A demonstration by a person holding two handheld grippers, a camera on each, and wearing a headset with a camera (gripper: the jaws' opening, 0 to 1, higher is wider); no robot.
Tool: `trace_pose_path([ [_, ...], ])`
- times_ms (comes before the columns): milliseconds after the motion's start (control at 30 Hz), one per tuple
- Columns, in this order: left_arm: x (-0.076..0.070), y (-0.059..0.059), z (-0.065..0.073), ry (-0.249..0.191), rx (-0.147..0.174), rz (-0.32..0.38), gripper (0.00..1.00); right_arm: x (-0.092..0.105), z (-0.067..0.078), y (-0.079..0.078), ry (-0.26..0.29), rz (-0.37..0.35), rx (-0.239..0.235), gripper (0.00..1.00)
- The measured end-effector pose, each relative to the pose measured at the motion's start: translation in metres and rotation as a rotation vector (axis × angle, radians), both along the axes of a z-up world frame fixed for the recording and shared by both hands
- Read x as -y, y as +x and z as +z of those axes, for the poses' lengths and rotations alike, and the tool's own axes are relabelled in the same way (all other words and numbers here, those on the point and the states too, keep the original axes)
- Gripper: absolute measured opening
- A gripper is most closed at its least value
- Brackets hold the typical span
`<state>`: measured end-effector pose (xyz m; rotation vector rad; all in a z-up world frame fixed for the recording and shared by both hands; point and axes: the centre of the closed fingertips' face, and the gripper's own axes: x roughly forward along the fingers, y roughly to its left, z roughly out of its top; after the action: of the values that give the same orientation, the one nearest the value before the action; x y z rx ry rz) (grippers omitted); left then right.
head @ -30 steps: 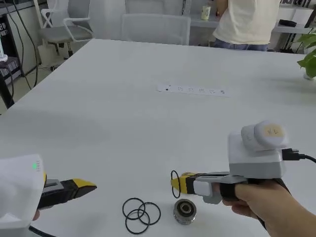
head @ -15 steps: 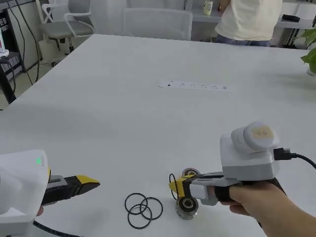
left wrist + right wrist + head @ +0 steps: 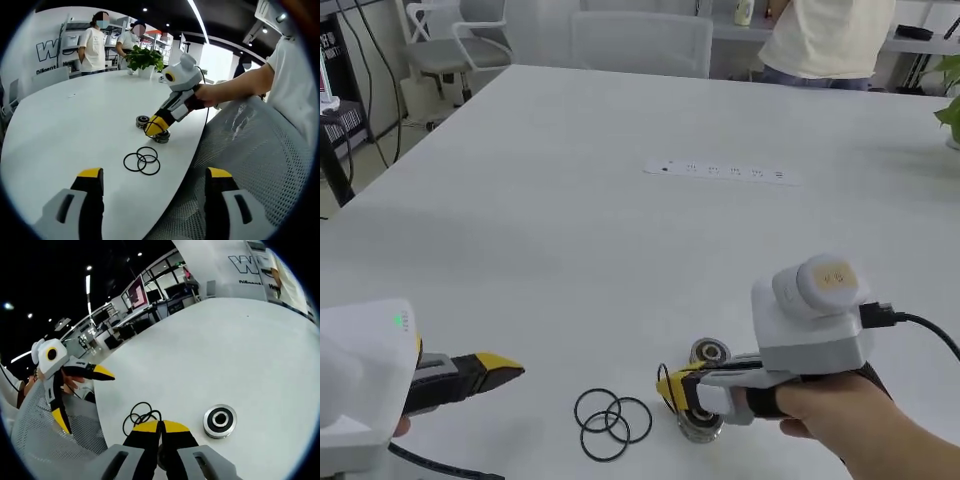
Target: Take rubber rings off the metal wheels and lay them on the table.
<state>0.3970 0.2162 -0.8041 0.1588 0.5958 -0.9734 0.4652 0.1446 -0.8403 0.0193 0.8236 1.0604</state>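
Observation:
Three black rubber rings [image 3: 610, 420] lie overlapping on the white table [image 3: 620, 250], also in the left gripper view as rings [image 3: 142, 161]. Two metal wheels sit to their right: one wheel [image 3: 709, 351] further back, the other wheel [image 3: 700, 427] partly under my right gripper [image 3: 665, 385]. That gripper is shut on a thin black ring that hangs at its yellow tips just above the table. In its own view the right gripper [image 3: 161, 427] has its jaws together, with a wheel [image 3: 220, 420] to the right. My left gripper [image 3: 510, 372] stays open and empty left of the rings.
A white power strip [image 3: 720, 172] lies across the middle of the table. Chairs [image 3: 640, 42] and a person [image 3: 830, 40] stand beyond the far edge. A potted plant [image 3: 950, 105] is at the right edge. A cable [image 3: 920, 325] trails from the right gripper.
The right gripper with its ring has come slightly lower and left, over the near wheel, uncovering the far wheel. The left gripper has stayed put.

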Motion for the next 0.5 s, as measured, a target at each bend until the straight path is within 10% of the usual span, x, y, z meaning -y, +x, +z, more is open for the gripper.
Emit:
trace_pose_path([
  [500, 0.0029, -0.0012, 0.0001, -0.007, -0.01, -0.01, 0.81, 0.0009, 0.0003, 0.0019, -0.001, -0.005, 0.002, 0.0],
])
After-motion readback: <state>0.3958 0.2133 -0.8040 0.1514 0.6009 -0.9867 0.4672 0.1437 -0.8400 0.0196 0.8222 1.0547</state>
